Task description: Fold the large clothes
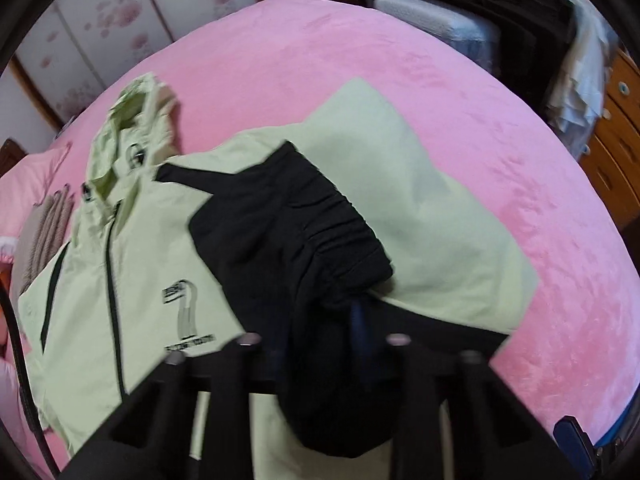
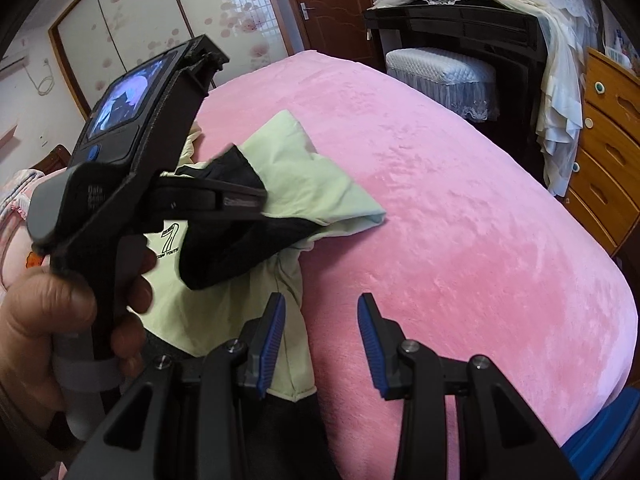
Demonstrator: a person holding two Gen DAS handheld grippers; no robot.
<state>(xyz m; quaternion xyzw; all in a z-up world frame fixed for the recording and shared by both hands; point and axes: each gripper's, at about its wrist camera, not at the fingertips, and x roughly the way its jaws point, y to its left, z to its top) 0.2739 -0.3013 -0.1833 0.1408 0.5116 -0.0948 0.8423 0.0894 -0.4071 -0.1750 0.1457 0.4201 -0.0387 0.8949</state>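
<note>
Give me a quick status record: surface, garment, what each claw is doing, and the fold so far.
surface: pink bed cover
garment: light green hooded jacket with black sleeve, lying front up, zipper showing
left claw: shut on the black sleeve, carrying it across the jacket's front
right claw: open, holding nothing, over the jacket's edge near the hem
fold: sleeve partly brought in, body not yet folded
</note>
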